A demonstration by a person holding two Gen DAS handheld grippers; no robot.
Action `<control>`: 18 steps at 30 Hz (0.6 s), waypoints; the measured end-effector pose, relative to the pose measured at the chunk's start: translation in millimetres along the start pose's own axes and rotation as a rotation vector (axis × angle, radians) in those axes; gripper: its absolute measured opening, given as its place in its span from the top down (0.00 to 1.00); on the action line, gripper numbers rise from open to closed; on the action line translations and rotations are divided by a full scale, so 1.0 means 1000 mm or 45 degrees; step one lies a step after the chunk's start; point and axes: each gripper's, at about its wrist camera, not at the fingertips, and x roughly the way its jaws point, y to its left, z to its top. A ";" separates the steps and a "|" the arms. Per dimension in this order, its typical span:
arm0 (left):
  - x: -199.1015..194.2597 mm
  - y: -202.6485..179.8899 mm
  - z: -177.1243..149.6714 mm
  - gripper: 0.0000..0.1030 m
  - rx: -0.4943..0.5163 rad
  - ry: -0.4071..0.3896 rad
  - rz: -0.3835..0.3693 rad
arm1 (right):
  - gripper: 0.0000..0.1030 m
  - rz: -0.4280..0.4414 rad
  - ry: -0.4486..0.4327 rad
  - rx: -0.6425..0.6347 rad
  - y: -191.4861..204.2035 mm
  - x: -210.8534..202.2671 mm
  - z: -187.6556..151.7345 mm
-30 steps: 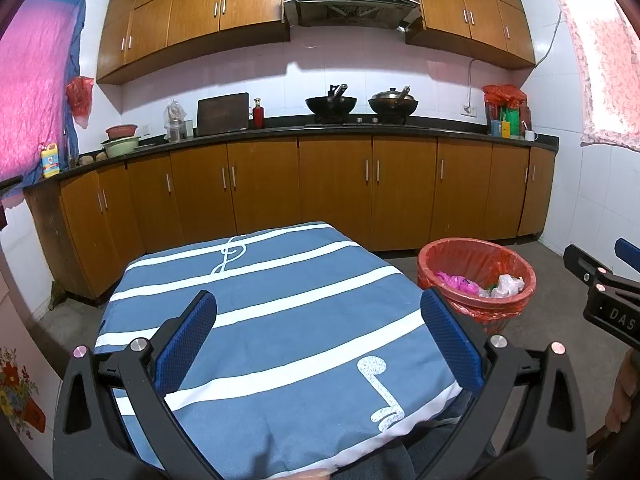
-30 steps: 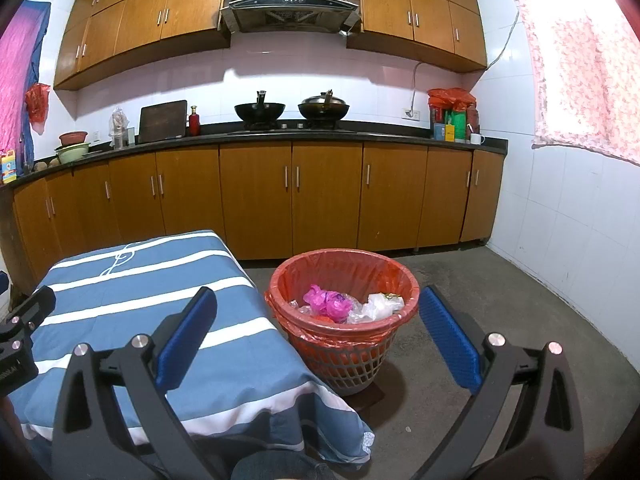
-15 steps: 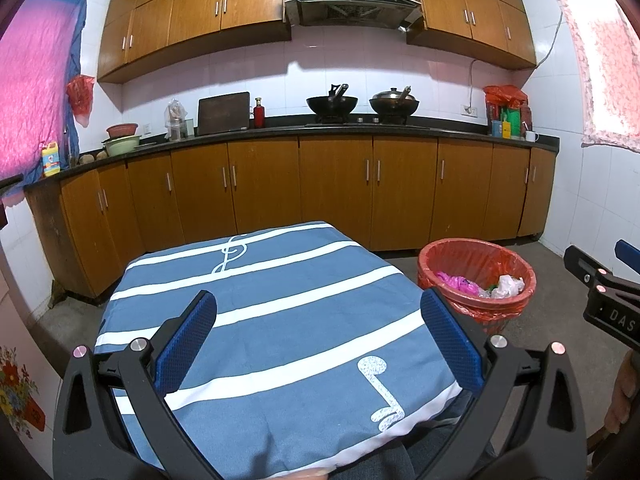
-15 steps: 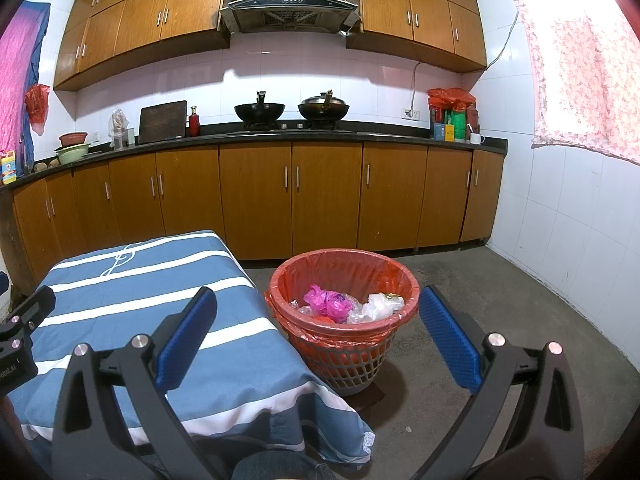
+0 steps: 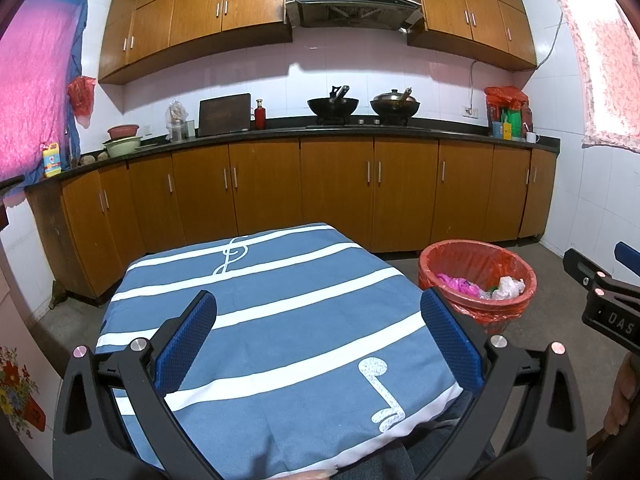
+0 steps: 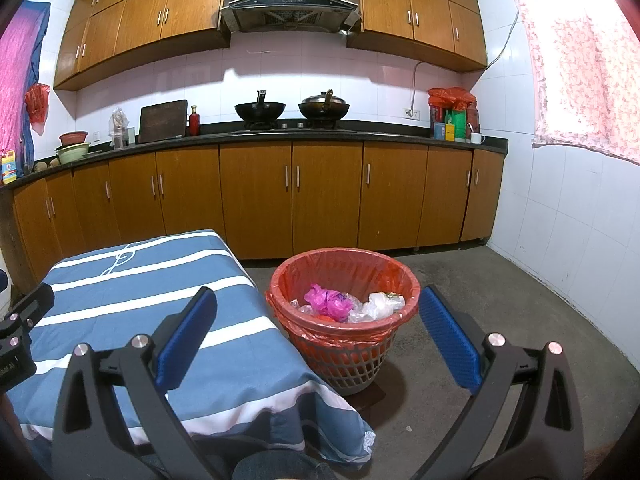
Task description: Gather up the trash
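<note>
A basket with a red liner [image 6: 344,280] stands on the floor just right of the table; it holds a pink bag [image 6: 326,298] and crumpled clear plastic [image 6: 380,306]. The same basket [image 5: 476,268] shows at the right in the left wrist view. My left gripper [image 5: 318,328] hovers open over the blue striped tablecloth [image 5: 280,312] with nothing between its fingers. My right gripper [image 6: 318,320] is open too, held in front of the basket, with its left finger over the table's edge. No loose trash shows on the cloth.
Wooden cabinets [image 6: 292,196] under a dark counter [image 6: 280,136] run along the far wall, with woks, bowls and bottles on top. A white tiled wall [image 6: 568,216] closes the right side. Bare concrete floor [image 6: 480,280] surrounds the basket. A hand [image 5: 620,396] shows at the right edge.
</note>
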 end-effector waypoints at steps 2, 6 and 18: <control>0.000 0.000 0.000 0.02 0.000 0.000 0.000 | 0.04 0.000 0.000 0.001 0.000 0.000 0.000; 0.000 -0.001 0.000 0.02 0.000 0.000 0.001 | 0.04 0.000 0.001 0.000 0.000 0.000 0.000; 0.000 0.000 0.002 0.02 -0.002 0.000 0.003 | 0.04 0.000 0.000 0.001 0.000 0.000 0.000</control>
